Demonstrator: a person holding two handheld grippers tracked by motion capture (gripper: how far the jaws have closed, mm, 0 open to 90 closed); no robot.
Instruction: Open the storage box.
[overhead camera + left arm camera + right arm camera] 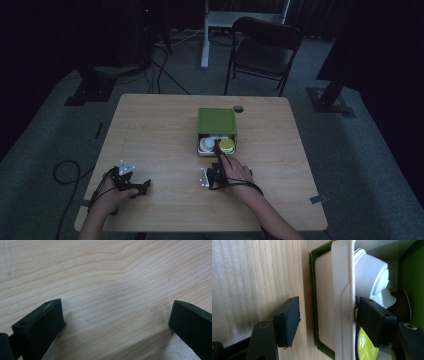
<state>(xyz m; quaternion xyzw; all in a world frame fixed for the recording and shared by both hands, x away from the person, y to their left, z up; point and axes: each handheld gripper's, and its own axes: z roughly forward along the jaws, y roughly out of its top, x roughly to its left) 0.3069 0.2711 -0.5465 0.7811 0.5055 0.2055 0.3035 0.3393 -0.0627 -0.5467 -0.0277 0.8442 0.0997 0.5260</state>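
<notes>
Dim light in the high view blurs the green box's (216, 121) contents. Right hand (235, 172) reaches forward; its right claw (328, 317) straddles the white tray's (344, 302) front rim, jaws apart, not pressing. Left claw (116, 322) rests spread wide on bare desk (100, 277).

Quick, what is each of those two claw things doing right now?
Left gripper: open, nothing between its fingers, over bare table.
Right gripper: open, fingers astride the white tray's front wall, not pressing on it.
</notes>
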